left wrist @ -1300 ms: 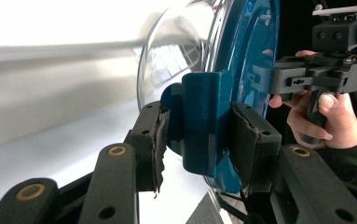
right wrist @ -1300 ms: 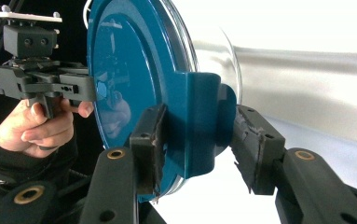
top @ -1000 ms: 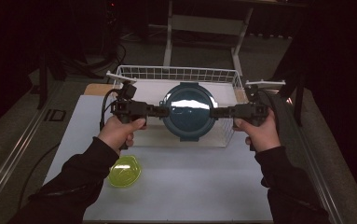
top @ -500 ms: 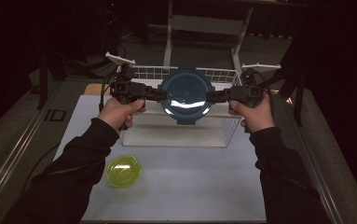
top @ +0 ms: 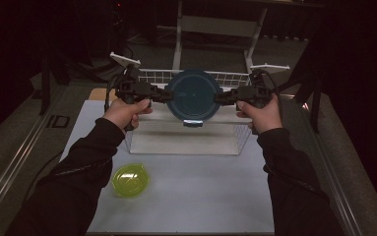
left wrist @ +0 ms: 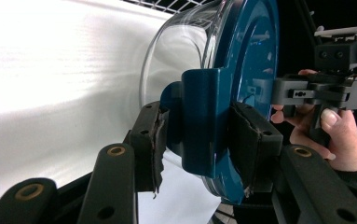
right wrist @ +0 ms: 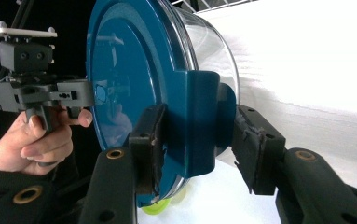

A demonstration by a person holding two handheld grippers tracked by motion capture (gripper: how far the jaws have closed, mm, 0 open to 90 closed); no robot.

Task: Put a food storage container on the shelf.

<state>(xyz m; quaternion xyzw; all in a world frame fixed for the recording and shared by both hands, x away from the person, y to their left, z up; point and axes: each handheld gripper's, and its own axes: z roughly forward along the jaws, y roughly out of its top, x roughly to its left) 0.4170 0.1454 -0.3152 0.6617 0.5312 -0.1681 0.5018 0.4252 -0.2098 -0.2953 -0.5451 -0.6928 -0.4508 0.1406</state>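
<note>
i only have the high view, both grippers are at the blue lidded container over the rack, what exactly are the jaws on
Observer: Left gripper clamps a blue latch tab at the lid's edge, one pad on each side.
Operator: and the right one
Observer: Right gripper grips the opposite tab the same way.
Operator: what's under the lid
Observer: A clear bowl; the container is tipped on edge, its lid facing away from the white surface.
</note>
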